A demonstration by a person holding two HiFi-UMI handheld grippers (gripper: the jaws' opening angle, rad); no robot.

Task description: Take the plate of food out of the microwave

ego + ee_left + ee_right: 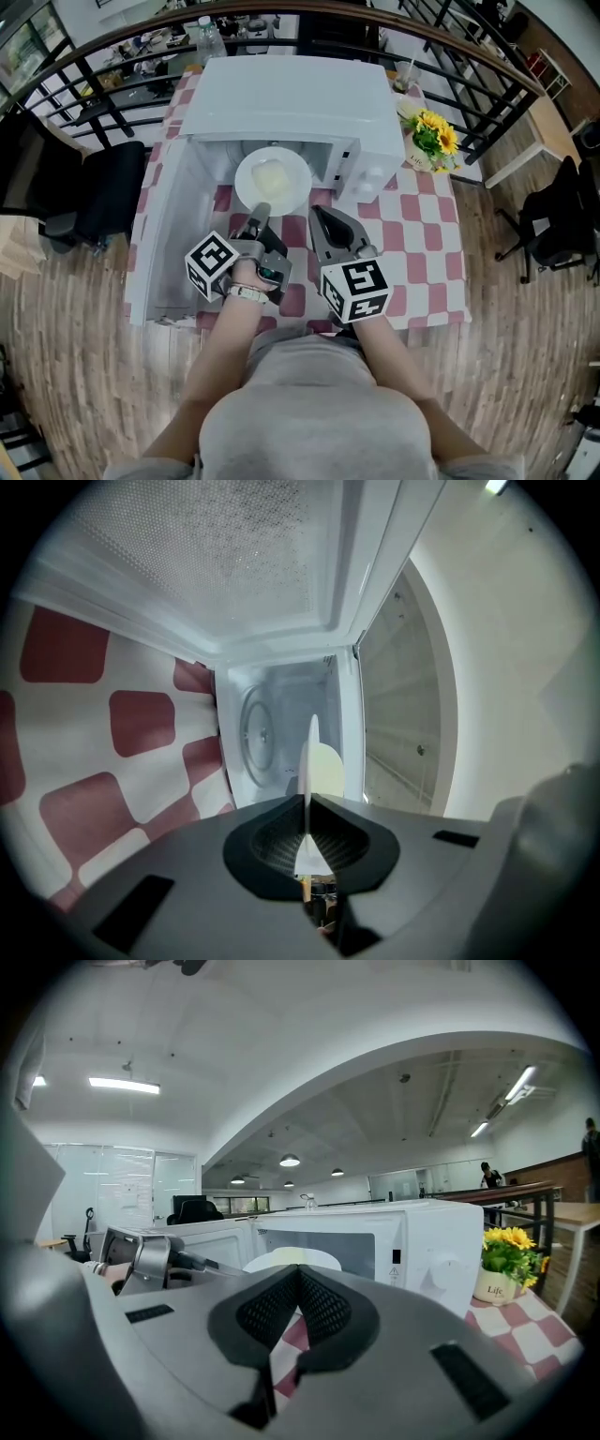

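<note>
A white plate [272,178] with pale food on it hangs level at the mouth of the white microwave [291,98], most of it out in front of the opening. My left gripper [261,212] is shut on its near rim. In the left gripper view the plate [324,765] shows edge-on between the pads, with the bare cavity and turntable [255,731] behind it. My right gripper [318,216] is shut on nothing, just right of the plate and apart from it. The right gripper view looks over my right gripper [298,1275] to the plate [292,1259] and the left gripper [141,1262].
The microwave door [173,234] stands swung open on the left. A pot of yellow flowers [431,141] sits right of the microwave on the red-and-white checked table [412,244]. A black chair [103,192] is at the left, and railings run behind.
</note>
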